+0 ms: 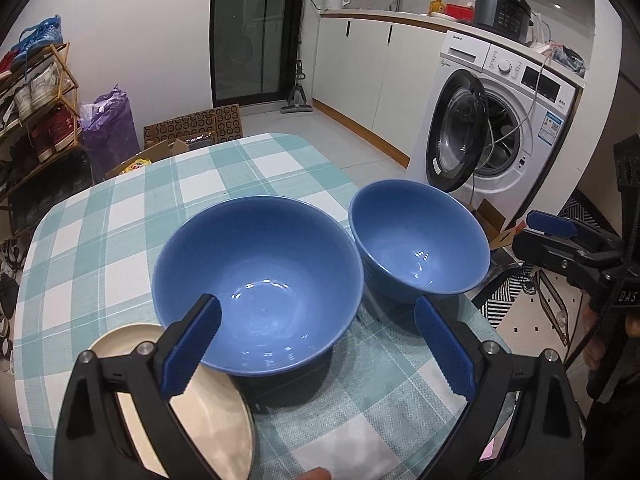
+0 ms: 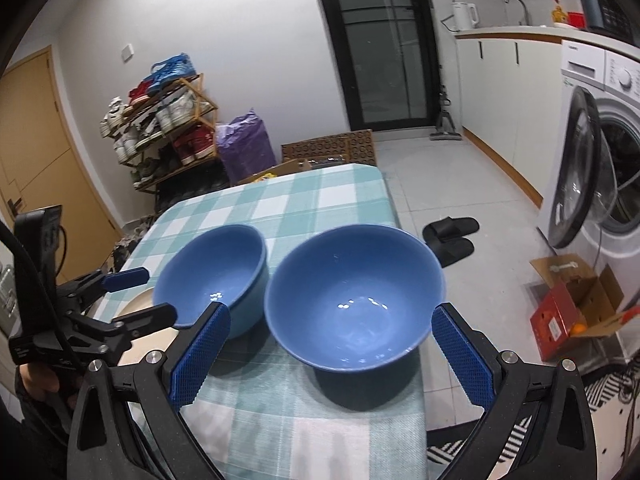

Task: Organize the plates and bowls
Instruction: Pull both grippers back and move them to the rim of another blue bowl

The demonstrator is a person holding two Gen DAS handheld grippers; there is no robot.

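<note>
Checked table (image 1: 120, 216) w/ two blue bowls (image 1: 256, 284) side by side, right bowl (image 2: 354, 300) near edge. Cream plate (image 1: 208, 412) under left gripper (image 1: 316, 350); right gripper (image 2: 332, 354): both spread, empty. Risk: nudge tips bowl off.
</note>
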